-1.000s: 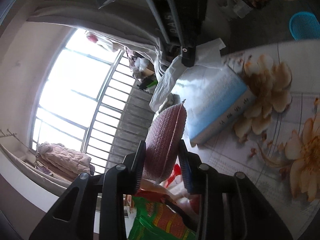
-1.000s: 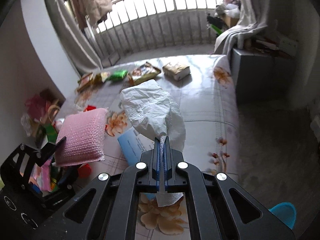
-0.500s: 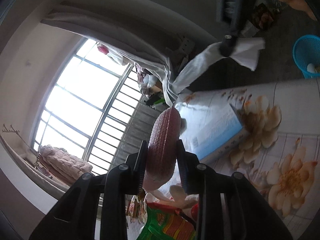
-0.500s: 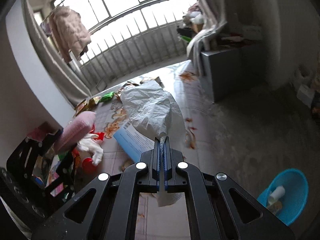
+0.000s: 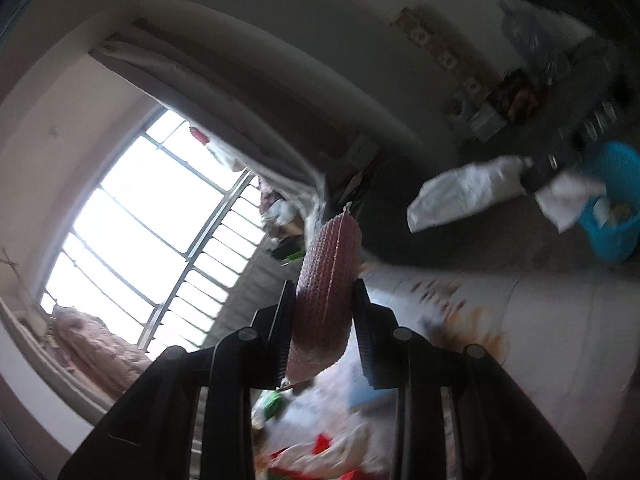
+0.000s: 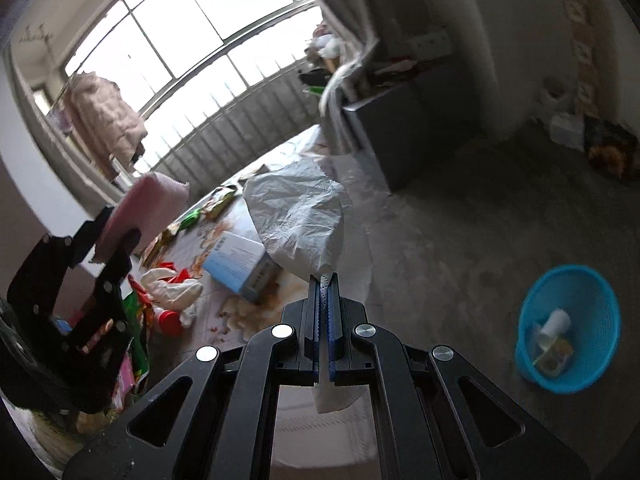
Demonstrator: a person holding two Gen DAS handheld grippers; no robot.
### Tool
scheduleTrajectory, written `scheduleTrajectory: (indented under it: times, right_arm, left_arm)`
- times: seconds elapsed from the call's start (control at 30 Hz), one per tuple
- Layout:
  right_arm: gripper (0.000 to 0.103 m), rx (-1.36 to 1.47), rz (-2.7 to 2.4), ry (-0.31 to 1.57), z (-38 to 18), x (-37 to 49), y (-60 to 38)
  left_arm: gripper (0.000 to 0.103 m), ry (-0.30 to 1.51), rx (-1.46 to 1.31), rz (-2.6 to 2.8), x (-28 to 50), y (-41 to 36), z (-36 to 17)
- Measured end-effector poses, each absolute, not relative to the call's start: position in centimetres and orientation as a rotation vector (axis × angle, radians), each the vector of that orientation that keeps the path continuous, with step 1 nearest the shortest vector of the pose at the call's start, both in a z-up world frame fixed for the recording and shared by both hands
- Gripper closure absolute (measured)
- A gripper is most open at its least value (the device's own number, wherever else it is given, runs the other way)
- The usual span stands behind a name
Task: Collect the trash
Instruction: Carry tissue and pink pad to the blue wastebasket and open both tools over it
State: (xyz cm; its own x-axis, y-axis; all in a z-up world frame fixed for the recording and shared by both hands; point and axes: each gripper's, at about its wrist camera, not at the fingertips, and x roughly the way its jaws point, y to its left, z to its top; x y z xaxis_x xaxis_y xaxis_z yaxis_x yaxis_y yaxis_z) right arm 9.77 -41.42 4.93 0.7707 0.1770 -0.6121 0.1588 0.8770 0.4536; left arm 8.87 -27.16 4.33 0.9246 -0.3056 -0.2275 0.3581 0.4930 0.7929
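A pink bubble-wrap pouch (image 5: 328,264) stands on edge between the fingers of my left gripper (image 5: 323,283), which is shut on it and holds it in the air above the table. The same pouch (image 6: 152,200) shows in the right wrist view at the left. My right gripper (image 6: 325,280) is shut on a corner of a crumpled white plastic bag (image 6: 300,216) that hangs out ahead of it. The left wrist view shows this bag (image 5: 460,196) in the air close to a blue basket (image 5: 616,220). That basket (image 6: 600,308) sits on the floor with some trash in it.
The table (image 6: 248,320), under a floral cloth, bears a light blue box (image 6: 240,264), snack wrappers (image 6: 220,200), a white cloth (image 6: 172,292) and red bits. A grey cabinet (image 6: 400,136) stands by the barred window. Bare concrete floor lies around the basket.
Both grippers rose off the table and swung toward the floor side. The white bag lifted clear of the table, the pink pouch went up, and the blue basket came into view.
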Motion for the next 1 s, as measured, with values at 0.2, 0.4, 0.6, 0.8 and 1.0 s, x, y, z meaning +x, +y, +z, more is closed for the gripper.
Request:
scheduleTrajectory:
  times: [0.2,0.4,0.6,0.8,1.0]
  right_arm:
    - [0.101,0.628,-0.113,0.684,2.6,5.5,-45.1]
    - [0.101,0.794,-0.299,0.671,-0.6,1.0,-50.3]
    - [0.101,1.065,-0.441,0.625,-5.8,-2.8,-56.4]
    - [0.100,1.232,-0.516,0.634,-11.2,-3.4,-61.9]
    - [0.065,1.331,-0.575,0.639,-16.4,-2.5,-66.6]
  left_arm:
    - [0.076,0.205,0.812,-0.646,8.7,-31.8,5.8]
    - [0.076,0.467,0.659,-0.930,9.9,-38.8,6.1]
    - [0.076,0.903,0.399,-1.204,13.3,-48.4,2.8]
    - [0.075,1.126,0.411,-1.183,13.8,-58.3,-3.9]
    - [0.047,1.151,0.491,-1.133,13.0,-64.0,-8.9]
